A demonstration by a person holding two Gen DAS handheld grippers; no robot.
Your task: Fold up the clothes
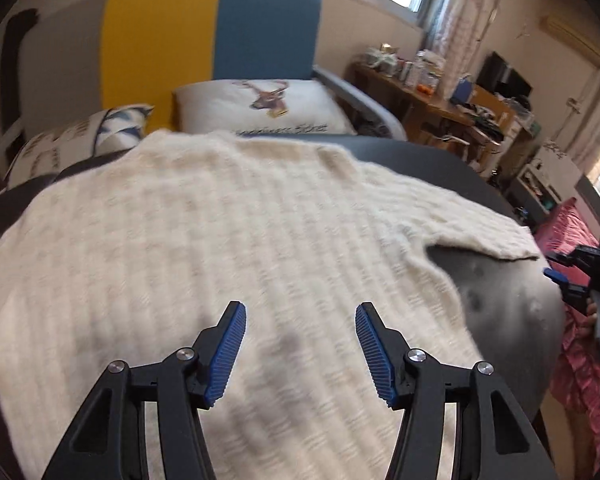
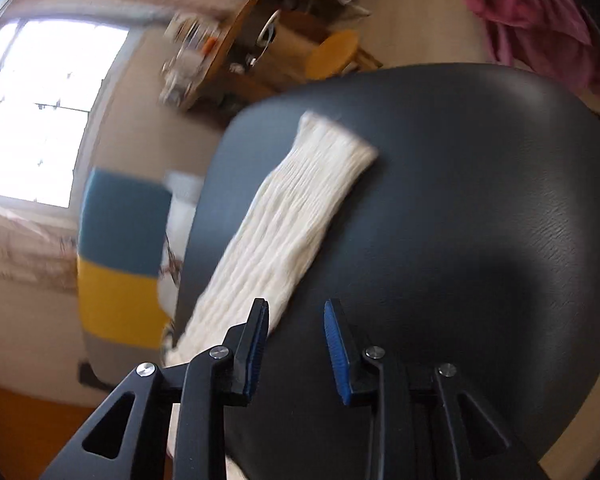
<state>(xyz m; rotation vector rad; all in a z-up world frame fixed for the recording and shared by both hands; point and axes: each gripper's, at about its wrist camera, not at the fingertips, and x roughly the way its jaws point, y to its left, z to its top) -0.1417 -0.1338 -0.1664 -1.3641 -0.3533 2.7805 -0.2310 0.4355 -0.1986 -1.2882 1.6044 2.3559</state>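
A cream ribbed knit sweater point(image 1: 204, 232) lies spread flat on a dark grey round table point(image 1: 512, 300), covering nearly all of the top in the left wrist view. Its one visible sleeve point(image 2: 296, 216) runs out toward 2 o'clock in that view, its cuff ending just short of the table's rim. In the right wrist view the same sleeve stretches from 7 o'clock up to 1 o'clock across the dark tabletop, with bare table on its right side from 1 through 5 o'clock.

The left gripper point(image 1: 300, 350) hangs over the sweater's body near its lower middle, jaws spread wide with nothing between them; whether the tips touch the knit cannot be told. The right gripper point(image 2: 296, 350) has its jaws parted to a moderate gap and empty, its left finger point(image 2: 256, 344) over the sleeve's lower edge, its right finger over bare table. In the left wrist view the right gripper shows at 3 o'clock, beyond the table's rim, with part of a hand point(image 1: 592, 312) behind it.

Beyond the table's far edge at 12 o'clock stands a bed with a yellow and blue headboard point(image 1: 212, 40) and a white pillow with a deer print point(image 1: 260, 108). A cluttered wooden desk point(image 1: 440, 100) sits at 2 o'clock, and pink fabric point(image 1: 572, 344) hangs close against the table's edge at 4 o'clock.
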